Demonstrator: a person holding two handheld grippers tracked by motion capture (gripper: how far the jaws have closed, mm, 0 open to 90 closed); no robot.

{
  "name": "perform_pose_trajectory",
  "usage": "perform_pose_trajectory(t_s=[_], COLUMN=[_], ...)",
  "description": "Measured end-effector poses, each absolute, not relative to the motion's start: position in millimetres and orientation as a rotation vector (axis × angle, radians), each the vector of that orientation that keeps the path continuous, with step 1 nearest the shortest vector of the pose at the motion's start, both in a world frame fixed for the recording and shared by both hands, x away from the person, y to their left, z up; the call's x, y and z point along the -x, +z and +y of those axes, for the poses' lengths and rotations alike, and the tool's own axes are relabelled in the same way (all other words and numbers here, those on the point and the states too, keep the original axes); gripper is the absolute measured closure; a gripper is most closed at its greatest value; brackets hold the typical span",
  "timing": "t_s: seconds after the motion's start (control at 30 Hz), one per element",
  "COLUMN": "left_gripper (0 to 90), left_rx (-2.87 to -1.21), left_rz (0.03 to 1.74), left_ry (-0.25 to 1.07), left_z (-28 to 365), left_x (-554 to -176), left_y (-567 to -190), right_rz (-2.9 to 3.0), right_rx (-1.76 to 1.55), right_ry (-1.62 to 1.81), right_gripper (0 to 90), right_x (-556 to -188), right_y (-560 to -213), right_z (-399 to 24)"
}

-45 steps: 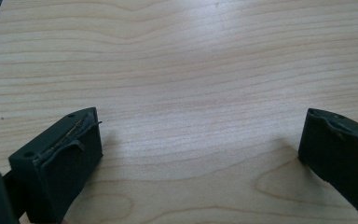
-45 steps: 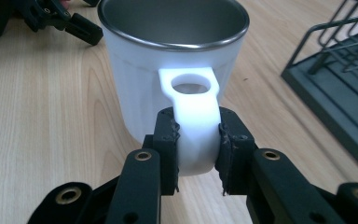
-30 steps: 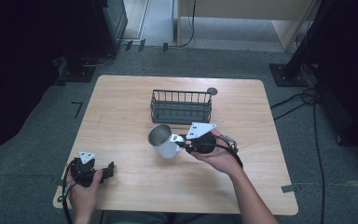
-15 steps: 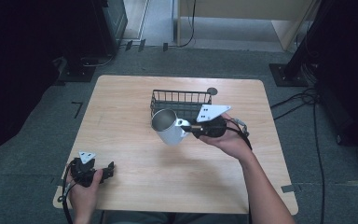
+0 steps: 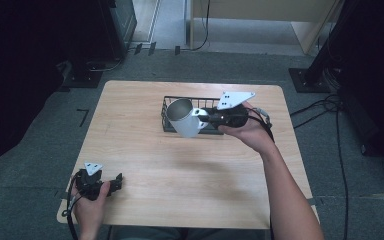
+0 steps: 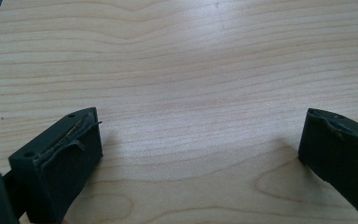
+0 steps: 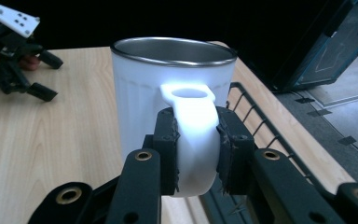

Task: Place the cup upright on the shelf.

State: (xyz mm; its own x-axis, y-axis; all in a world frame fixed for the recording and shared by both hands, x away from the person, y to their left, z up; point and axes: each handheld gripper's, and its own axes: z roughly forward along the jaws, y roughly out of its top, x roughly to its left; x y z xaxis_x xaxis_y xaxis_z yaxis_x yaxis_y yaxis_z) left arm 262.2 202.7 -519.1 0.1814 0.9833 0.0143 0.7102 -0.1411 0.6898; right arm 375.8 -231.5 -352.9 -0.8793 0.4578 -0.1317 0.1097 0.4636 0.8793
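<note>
A white mug with a steel rim is held up in the air by its handle, with my right gripper shut on it. In the right gripper view the mug stands upright just above the jaws, which clamp the handle from both sides. It hangs over the near left corner of the black wire basket at the table's far middle. My left gripper rests low at the near left corner of the table, open, with bare wood between its fingers.
The wooden table is ringed by grey floor. The basket's wire rim runs just right of the mug. The far left gripper shows over the wood. Cables and dark stands lie beyond the right edge.
My right gripper has carried the mug away from me and a little upward, from the table's middle to the basket's near left corner. The left gripper has stayed still.
</note>
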Motion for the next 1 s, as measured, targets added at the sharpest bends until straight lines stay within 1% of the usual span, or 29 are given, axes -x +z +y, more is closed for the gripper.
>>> perform_pose_trajectory(t_s=[0.37, 0.6, 1.0], left_gripper=[0.0, 0.0, 0.0], left_rx=[-1.918, -1.921, -1.919], left_rz=[1.585, 1.584, 1.586], left_ry=[0.651, 0.651, 0.65], left_z=[203, 203, 203], left_x=[-262, -262, -262], left_y=[-519, -519, -519], right_rz=[2.339, 2.319, 2.297], right_rx=[-0.516, -0.548, -0.606], right_ry=[1.381, 1.373, 1.348], right_gripper=[72.4, 72.3, 72.3], right_x=[-401, -421, -446], right_y=[-349, -351, -356], right_z=[-235, -235, -230])
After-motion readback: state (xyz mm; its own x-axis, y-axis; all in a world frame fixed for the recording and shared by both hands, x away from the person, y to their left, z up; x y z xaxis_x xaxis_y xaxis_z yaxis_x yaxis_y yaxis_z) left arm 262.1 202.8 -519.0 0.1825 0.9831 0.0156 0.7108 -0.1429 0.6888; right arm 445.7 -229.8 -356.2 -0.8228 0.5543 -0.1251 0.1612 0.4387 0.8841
